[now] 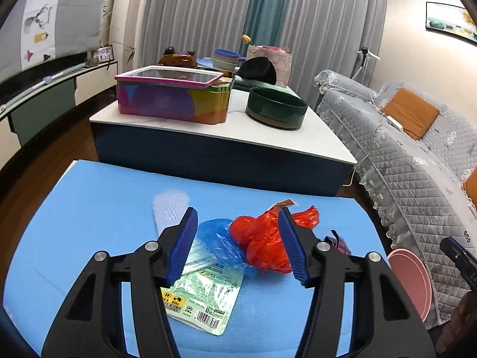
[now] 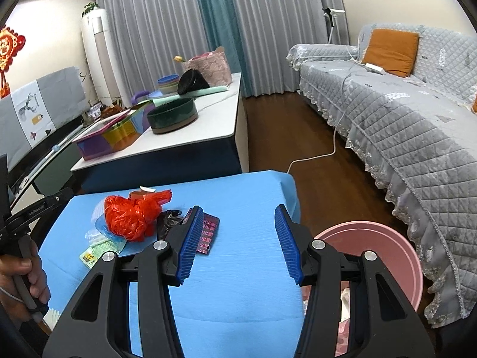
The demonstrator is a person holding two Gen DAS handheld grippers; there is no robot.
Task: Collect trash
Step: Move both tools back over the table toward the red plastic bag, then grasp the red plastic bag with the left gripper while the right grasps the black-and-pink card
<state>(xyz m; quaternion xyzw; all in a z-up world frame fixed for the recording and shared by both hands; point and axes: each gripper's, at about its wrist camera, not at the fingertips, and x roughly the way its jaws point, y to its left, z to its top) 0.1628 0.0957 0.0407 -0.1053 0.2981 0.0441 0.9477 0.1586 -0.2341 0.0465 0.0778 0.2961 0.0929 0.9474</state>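
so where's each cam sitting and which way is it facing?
Left wrist: on left gripper, angled down over the red bag on the blue table; own fingers show.
Right wrist: on right gripper, angled down at bare table beside the pink bin; left hand at edge.
Shared: bag, table, bin.

On the cloth-covered table (image 1: 89, 197), the crumpled bag (image 1: 262, 244) is the landmark. A second bag (image 1: 217, 238) touches its left side, a printed pouch (image 1: 208, 295) lies nearer the camera, bubble wrap (image 1: 170, 208) farther left, and the bin (image 2: 396, 256) stands right, off the table.
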